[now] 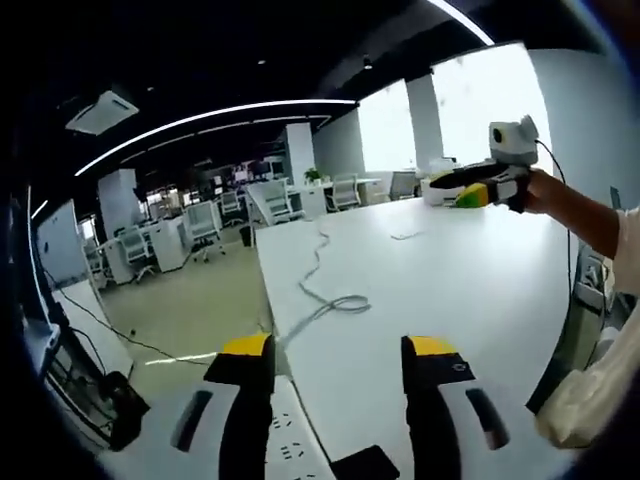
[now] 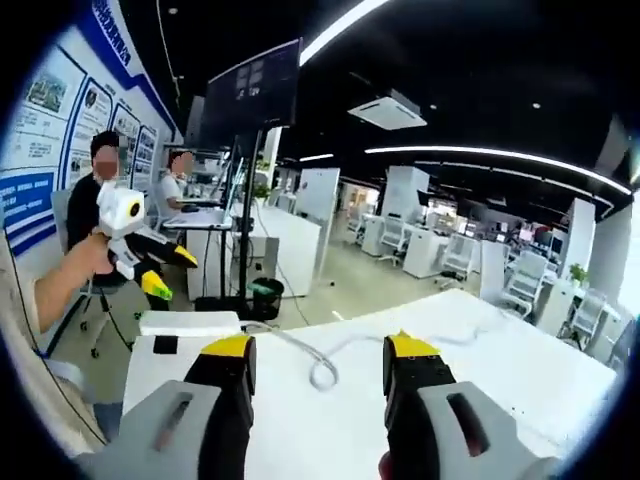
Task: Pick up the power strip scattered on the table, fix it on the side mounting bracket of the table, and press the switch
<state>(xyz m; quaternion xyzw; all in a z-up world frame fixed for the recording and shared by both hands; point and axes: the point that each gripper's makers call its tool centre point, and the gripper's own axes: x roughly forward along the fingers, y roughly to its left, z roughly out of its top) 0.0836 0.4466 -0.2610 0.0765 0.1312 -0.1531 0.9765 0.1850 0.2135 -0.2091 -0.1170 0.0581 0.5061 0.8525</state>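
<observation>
The white power strip [image 1: 288, 446] lies at the near corner of the white table [image 1: 470, 280], low between my left gripper's [image 1: 340, 345] yellow-tipped jaws, which stand wide open around it. Its grey cable [image 1: 325, 300] snakes away across the tabletop with a loop. In the right gripper view the strip [image 2: 190, 323] sits at the table's [image 2: 520, 380] far left end, with a hand holding the left gripper [image 2: 168, 272] just above it. The cable [image 2: 322, 372] loops toward my right gripper [image 2: 320, 350], which is open with nothing in it. The right gripper [image 1: 455, 190] hovers over the far side.
A small black patch [image 1: 365, 465] lies beside the strip. A monitor on a stand [image 2: 250, 100] and a dark bin [image 2: 265, 292] stand past the table's end, with two seated people [image 2: 100, 190] by the wall. Office chairs [image 1: 200, 225] and desks lie beyond.
</observation>
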